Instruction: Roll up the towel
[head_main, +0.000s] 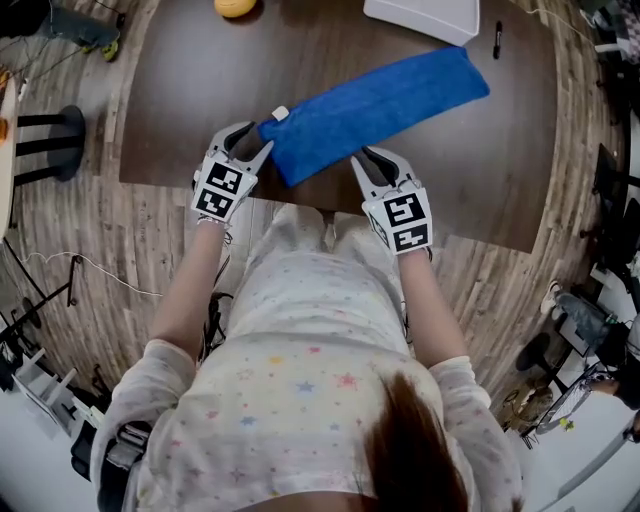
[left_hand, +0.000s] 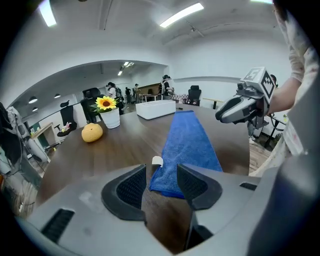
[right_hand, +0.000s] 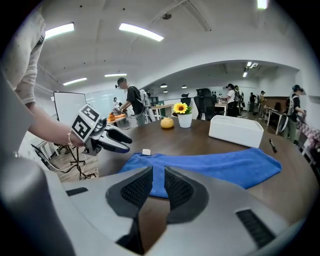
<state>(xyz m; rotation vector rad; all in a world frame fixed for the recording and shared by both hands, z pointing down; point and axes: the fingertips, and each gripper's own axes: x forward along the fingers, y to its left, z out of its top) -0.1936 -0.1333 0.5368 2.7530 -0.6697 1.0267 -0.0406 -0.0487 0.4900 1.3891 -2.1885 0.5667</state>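
Note:
A blue towel (head_main: 380, 100) lies flat and unrolled on the dark wooden table (head_main: 200, 90), running from near left to far right. A small white tag (head_main: 280, 114) sticks out at its near-left corner. My left gripper (head_main: 252, 140) is open at that corner. In the left gripper view the towel's corner (left_hand: 165, 180) and the tag (left_hand: 157, 161) show between the spread jaws of the left gripper (left_hand: 161, 172), with no pad pressing. My right gripper (head_main: 372, 158) stands at the towel's near long edge. Its jaws (right_hand: 158, 175) are a narrow gap apart, and the towel (right_hand: 215, 165) lies just beyond them.
At the table's far side sit a white box (head_main: 420, 15), an orange fruit (head_main: 235, 7) and a black pen (head_main: 497, 38). A potted sunflower (left_hand: 110, 112) stands near the fruit. The table's near edge (head_main: 300, 200) is close to the person's body. People stand in the background.

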